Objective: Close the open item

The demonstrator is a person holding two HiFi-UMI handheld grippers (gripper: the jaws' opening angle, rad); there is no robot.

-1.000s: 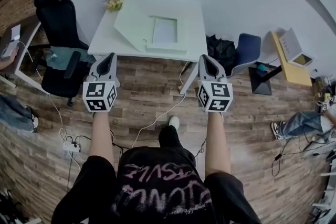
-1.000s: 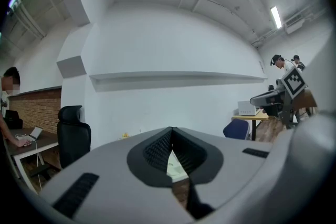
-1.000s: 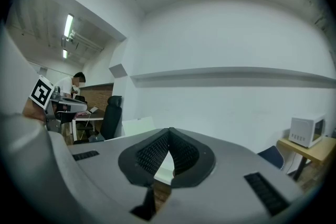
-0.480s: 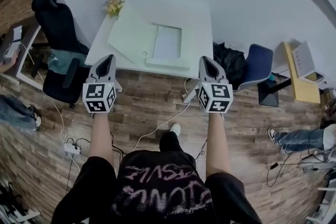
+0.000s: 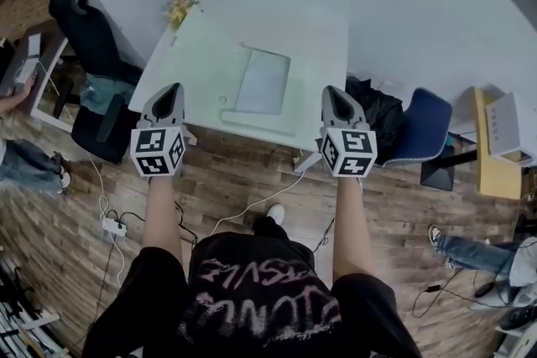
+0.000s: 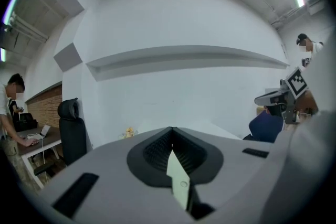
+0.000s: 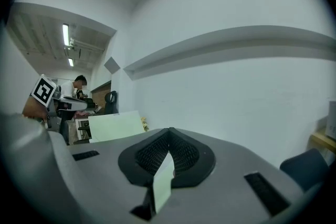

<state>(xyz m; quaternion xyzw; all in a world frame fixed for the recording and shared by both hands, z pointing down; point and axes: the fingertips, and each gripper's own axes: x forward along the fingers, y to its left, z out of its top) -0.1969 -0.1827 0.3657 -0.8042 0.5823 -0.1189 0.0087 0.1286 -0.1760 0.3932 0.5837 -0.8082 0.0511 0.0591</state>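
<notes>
An open laptop with a pale green lid rests on the white table ahead of me. Its raised lid also shows in the right gripper view. My left gripper is shut and empty, hanging over the floor just short of the table's near left edge. My right gripper is shut and empty too, by the table's near right corner. Neither touches the laptop. The left gripper and right gripper each show their jaws pressed together in their own views.
Yellow flowers stand at the table's far left corner. A black office chair is left of the table, and a black bag and blue chair are right of it. A cable and power strip lie on the wood floor.
The view has moved forward: the table and laptop now lie closer, just beyond both grippers' tips. Both grippers stayed shut and level.
</notes>
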